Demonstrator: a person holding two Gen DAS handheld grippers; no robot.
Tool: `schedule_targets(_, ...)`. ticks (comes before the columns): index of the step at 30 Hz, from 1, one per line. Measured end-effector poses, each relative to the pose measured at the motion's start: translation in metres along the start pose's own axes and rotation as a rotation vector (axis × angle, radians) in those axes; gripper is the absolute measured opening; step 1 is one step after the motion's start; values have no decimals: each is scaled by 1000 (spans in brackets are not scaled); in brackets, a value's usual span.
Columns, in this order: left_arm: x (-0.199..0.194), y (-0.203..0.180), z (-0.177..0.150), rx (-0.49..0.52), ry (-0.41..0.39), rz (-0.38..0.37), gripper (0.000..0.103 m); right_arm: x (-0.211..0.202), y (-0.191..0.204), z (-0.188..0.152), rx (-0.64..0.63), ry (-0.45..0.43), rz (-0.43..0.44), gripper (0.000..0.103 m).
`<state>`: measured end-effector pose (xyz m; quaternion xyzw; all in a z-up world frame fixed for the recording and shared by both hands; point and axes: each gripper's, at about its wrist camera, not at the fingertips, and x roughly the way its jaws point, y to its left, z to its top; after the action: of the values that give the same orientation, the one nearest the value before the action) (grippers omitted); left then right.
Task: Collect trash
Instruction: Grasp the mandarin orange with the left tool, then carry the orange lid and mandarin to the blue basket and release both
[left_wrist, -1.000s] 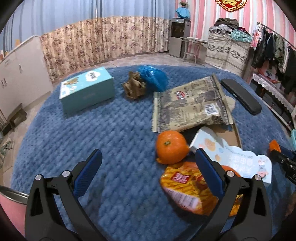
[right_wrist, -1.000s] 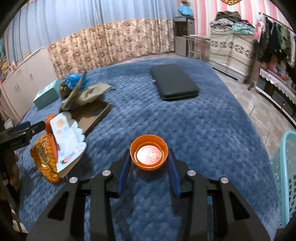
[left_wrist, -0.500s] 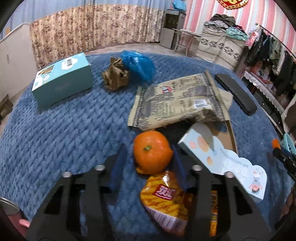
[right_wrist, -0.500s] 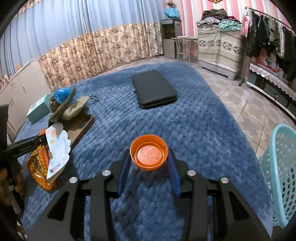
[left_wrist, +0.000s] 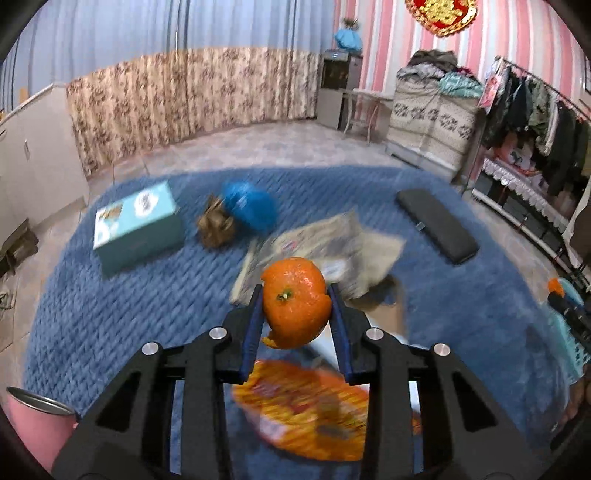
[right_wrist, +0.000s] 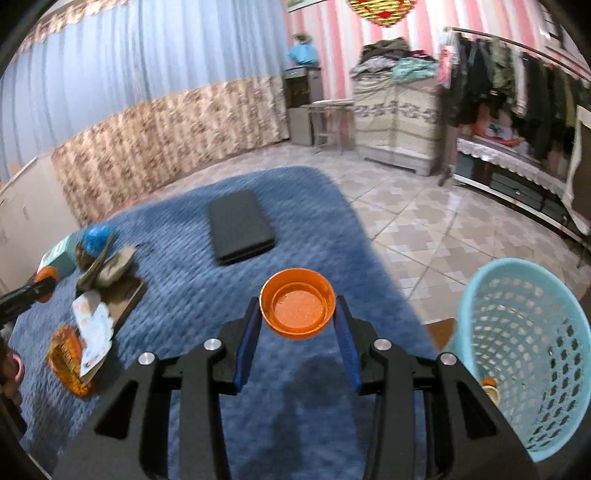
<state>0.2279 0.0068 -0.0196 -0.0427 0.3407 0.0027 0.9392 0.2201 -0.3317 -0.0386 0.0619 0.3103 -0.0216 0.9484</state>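
Note:
My left gripper (left_wrist: 295, 306) is shut on an orange peel shell (left_wrist: 294, 302) and holds it above the blue blanket (left_wrist: 129, 314). Below it lie an orange snack bag (left_wrist: 306, 413), a grey-brown wrapper (left_wrist: 321, 247), a crumpled brown paper (left_wrist: 216, 227) and a blue plastic bag (left_wrist: 251, 208). My right gripper (right_wrist: 297, 314) is shut on an orange lid (right_wrist: 297, 308), raised over the blanket's right edge. A light blue mesh basket (right_wrist: 524, 354) stands on the floor to its right, with a small orange item (right_wrist: 489, 386) inside.
A teal box (left_wrist: 136, 225) sits at the blanket's left. A black flat case (left_wrist: 436, 225) lies at the right, also in the right wrist view (right_wrist: 240, 225). A pink cup (left_wrist: 33, 424) is at the lower left. Tiled floor (right_wrist: 424, 229) lies beyond the blanket.
My left gripper closed on the orange peel and lifted it off the blanket. My right gripper carried the orange lid up and rightwards, bringing the basket into full view.

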Motion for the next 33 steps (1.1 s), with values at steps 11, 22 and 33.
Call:
schedule_targets(11,-20,-130,31,162,-114,-135,33,-50,-88,11,129,-95,-211,40)
schedule_targets(22,-51,-277,24,317,-161,-356,33,-93,-173,3,268,-126,-373,40)
schedule_targets(33,-45,-388,-14,492,-134,-475,33,-106,-220,-8,337,-117,-456,40)
